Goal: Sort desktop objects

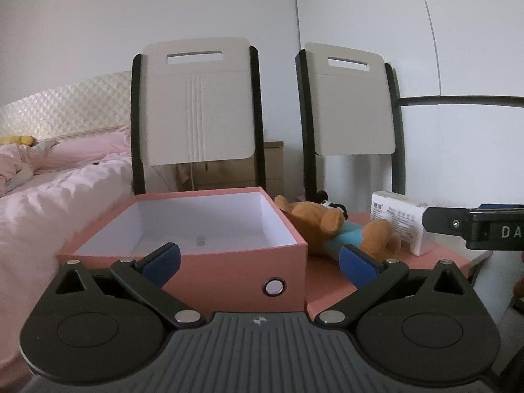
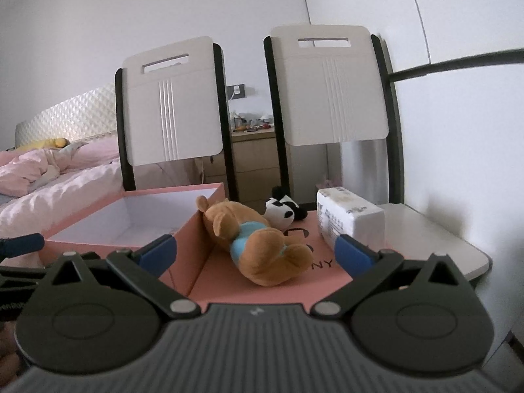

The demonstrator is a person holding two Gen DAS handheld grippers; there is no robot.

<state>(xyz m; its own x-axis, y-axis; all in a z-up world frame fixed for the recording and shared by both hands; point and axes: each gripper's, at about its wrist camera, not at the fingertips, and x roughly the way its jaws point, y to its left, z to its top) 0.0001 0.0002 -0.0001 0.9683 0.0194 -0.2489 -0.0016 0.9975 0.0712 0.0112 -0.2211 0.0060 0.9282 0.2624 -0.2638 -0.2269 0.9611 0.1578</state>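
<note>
An open pink box [image 1: 209, 258] with a white inside stands on the table; it also shows in the right wrist view [image 2: 108, 226]. A brown plush bear [image 2: 258, 245] in a blue shirt lies on the flat pink lid [image 2: 294, 281] right of the box; it also shows in the left wrist view [image 1: 337, 229]. A small panda plush [image 2: 283, 213] lies behind it. A white tissue pack [image 2: 350, 219] sits on the lid's right side, also in the left wrist view [image 1: 399, 222]. My left gripper [image 1: 258, 262] is open before the box's front wall. My right gripper [image 2: 255, 252] is open, just short of the bear.
Two white chairs [image 2: 330, 85] with black frames stand behind the table. A bed with pink bedding [image 1: 42, 190] lies to the left. A wooden cabinet [image 2: 255, 160] stands behind the chairs. The white tabletop [image 2: 435, 239] ends at a rounded right edge.
</note>
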